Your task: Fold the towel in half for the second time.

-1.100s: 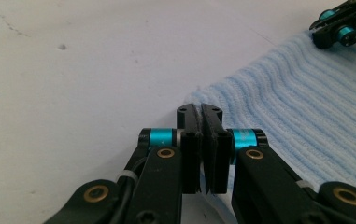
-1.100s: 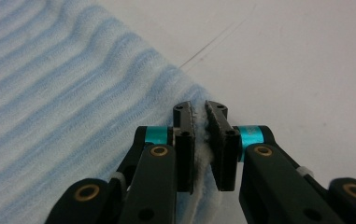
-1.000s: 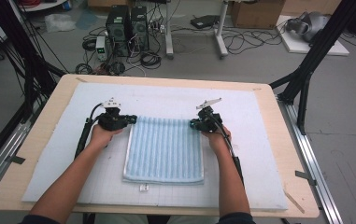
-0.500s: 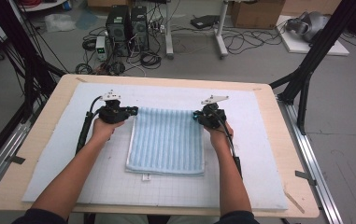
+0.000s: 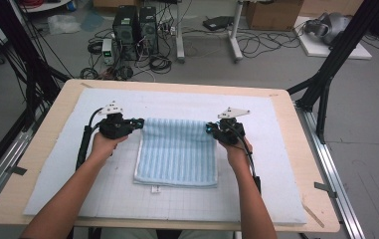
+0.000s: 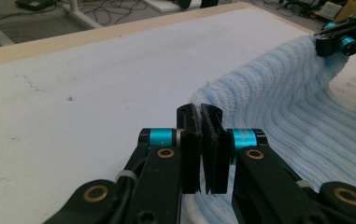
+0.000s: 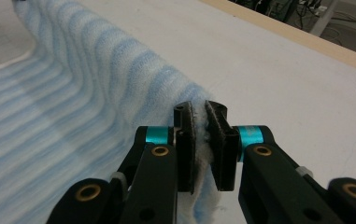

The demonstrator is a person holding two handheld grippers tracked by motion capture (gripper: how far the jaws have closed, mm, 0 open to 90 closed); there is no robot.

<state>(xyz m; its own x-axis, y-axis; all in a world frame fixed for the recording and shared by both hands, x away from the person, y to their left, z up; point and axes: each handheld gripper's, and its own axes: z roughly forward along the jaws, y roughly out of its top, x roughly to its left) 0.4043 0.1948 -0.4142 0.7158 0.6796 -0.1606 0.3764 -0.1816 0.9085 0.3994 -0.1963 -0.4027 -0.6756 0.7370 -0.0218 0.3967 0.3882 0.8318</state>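
A light-blue striped towel (image 5: 177, 152) lies on the white mat (image 5: 276, 164) covering the tabletop (image 5: 43, 119), its far edge lifted and its near edge flat. The left gripper (image 5: 136, 122) pinches the far left corner, jaws clenched on the cloth; the right gripper (image 5: 211, 128) pinches the far right corner, terry pile visible between its jaws. Between them the raised edge sags slightly. A small white tag (image 5: 155, 188) projects from the near hem.

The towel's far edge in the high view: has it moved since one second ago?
Yes. The towel's far edge, held by the left tongs and right tongs, has moved toward the table's far rim, away from the person.
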